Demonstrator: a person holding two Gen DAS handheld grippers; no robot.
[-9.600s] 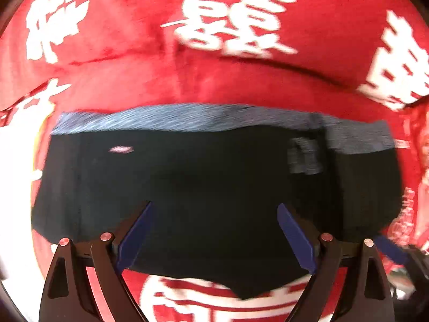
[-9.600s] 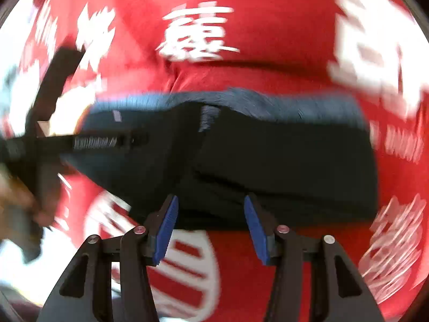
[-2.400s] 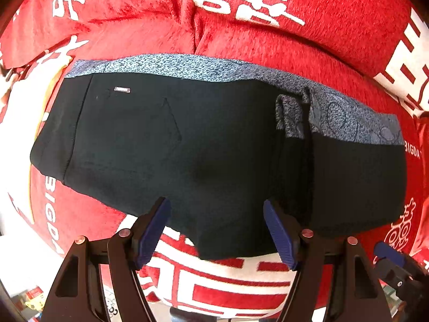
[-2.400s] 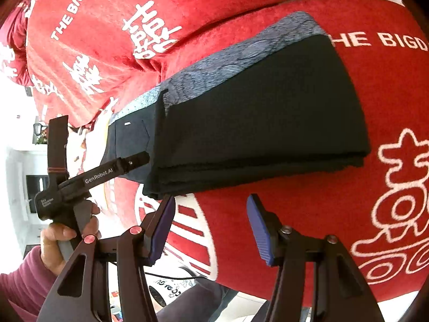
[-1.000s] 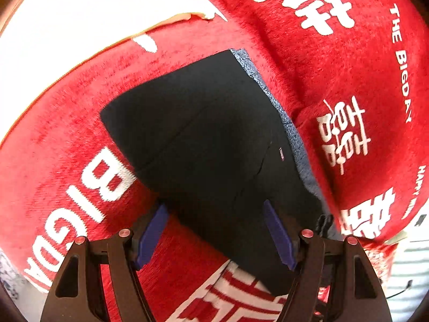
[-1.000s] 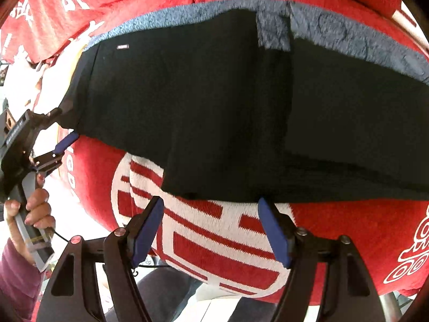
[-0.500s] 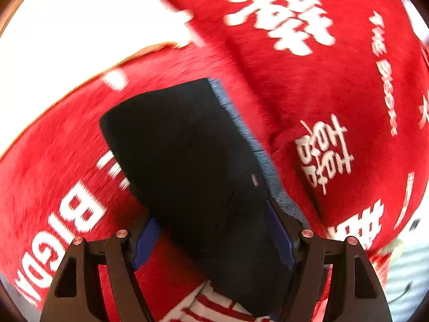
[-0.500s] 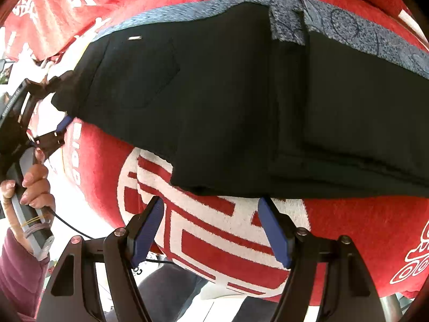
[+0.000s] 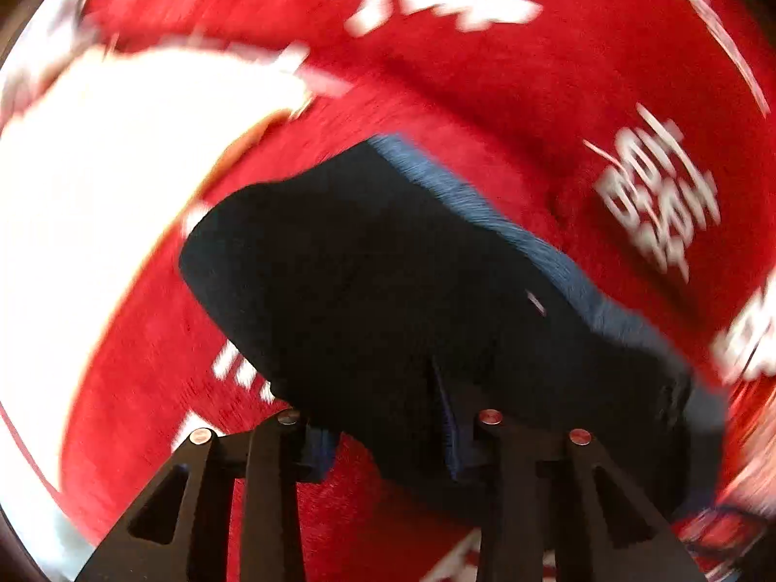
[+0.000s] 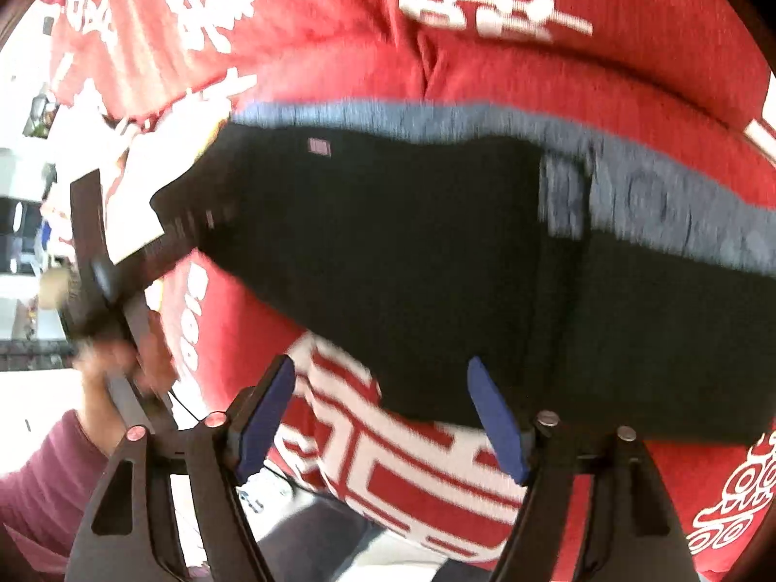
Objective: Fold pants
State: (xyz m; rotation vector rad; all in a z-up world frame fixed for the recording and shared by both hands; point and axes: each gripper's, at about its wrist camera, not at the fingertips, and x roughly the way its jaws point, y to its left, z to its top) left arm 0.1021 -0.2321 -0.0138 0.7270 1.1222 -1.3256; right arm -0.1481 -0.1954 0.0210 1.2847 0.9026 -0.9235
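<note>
Pants (image 10: 436, 262) lie lengthwise across, waistband (image 10: 368, 119) uppermost.

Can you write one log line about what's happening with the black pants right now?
step: fold pants | left hand-held gripper: closing on the black pants end | right hand-held gripper: open, nothing held | surface: red blanket

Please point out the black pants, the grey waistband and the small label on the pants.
Pants (image 10: 412, 262), right wrist view, on the black cloth near its middle.
Waistband (image 10: 368, 119), right wrist view, on the grey strip.
Label (image 10: 320, 146), right wrist view, on the small tag's middle.
</note>
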